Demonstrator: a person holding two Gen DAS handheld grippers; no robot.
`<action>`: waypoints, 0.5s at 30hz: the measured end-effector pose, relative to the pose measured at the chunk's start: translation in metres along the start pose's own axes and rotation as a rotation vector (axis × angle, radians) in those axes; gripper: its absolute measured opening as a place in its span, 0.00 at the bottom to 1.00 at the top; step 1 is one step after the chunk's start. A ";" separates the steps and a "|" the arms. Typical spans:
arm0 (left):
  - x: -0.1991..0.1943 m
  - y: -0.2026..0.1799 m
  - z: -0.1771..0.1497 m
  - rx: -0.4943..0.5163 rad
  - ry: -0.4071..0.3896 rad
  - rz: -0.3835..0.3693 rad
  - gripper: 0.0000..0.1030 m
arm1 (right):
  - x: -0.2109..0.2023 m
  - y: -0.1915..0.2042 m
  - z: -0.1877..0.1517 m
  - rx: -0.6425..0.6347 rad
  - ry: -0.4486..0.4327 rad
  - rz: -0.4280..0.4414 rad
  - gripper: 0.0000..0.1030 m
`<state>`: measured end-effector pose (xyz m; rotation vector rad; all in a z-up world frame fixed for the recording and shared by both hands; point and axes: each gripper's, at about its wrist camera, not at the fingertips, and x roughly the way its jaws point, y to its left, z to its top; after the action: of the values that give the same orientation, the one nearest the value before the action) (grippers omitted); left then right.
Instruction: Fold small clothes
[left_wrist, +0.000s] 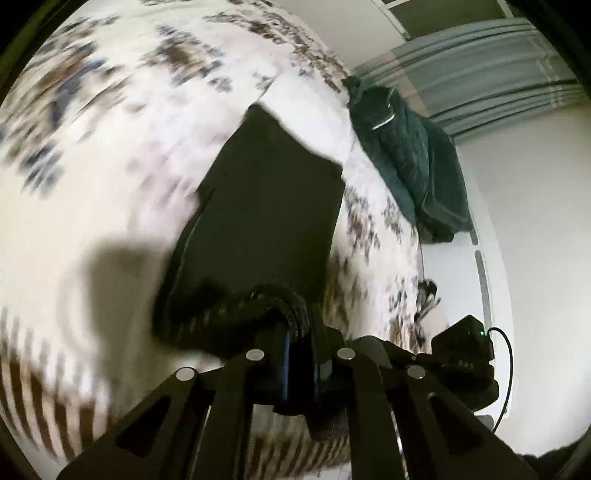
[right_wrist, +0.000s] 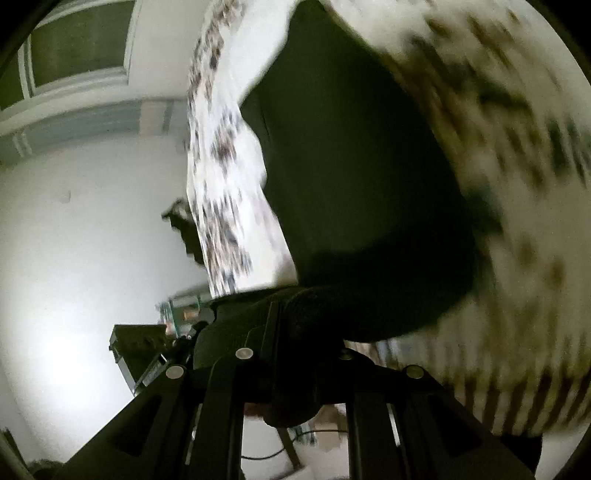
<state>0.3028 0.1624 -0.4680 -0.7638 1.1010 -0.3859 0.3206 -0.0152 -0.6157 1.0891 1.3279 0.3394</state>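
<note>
The left gripper (left_wrist: 301, 354) has its jaws closed on the ribbed hem of a black garment (left_wrist: 266, 206), which stretches from the jaws toward 12 o'clock across a white bedspread (left_wrist: 110, 166) printed with brown and blue-grey marks. In the right wrist view the right gripper (right_wrist: 291, 354) likewise pinches a bunched edge of the same black garment (right_wrist: 354, 177), the cloth running up toward 12 o'clock over the patterned bedspread (right_wrist: 524, 206). Both views are motion-blurred. At 2 o'clock of the left view a dark green jacket (left_wrist: 413, 162) hangs at the bed's edge against a white wall (left_wrist: 535, 229), and a small black device (left_wrist: 463, 347) with a cable sits at 4 o'clock
</note>
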 end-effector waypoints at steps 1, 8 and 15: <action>0.011 -0.002 0.019 0.002 -0.004 -0.016 0.06 | -0.003 0.003 0.021 0.001 -0.021 0.002 0.13; 0.098 -0.013 0.152 0.046 -0.023 -0.034 0.07 | 0.020 0.029 0.189 0.026 -0.180 -0.015 0.13; 0.177 0.006 0.251 -0.016 0.009 0.027 0.44 | 0.065 0.034 0.312 0.116 -0.162 -0.059 0.25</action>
<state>0.6037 0.1449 -0.5278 -0.7616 1.1225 -0.3584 0.6280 -0.0862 -0.6707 1.1466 1.2446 0.1289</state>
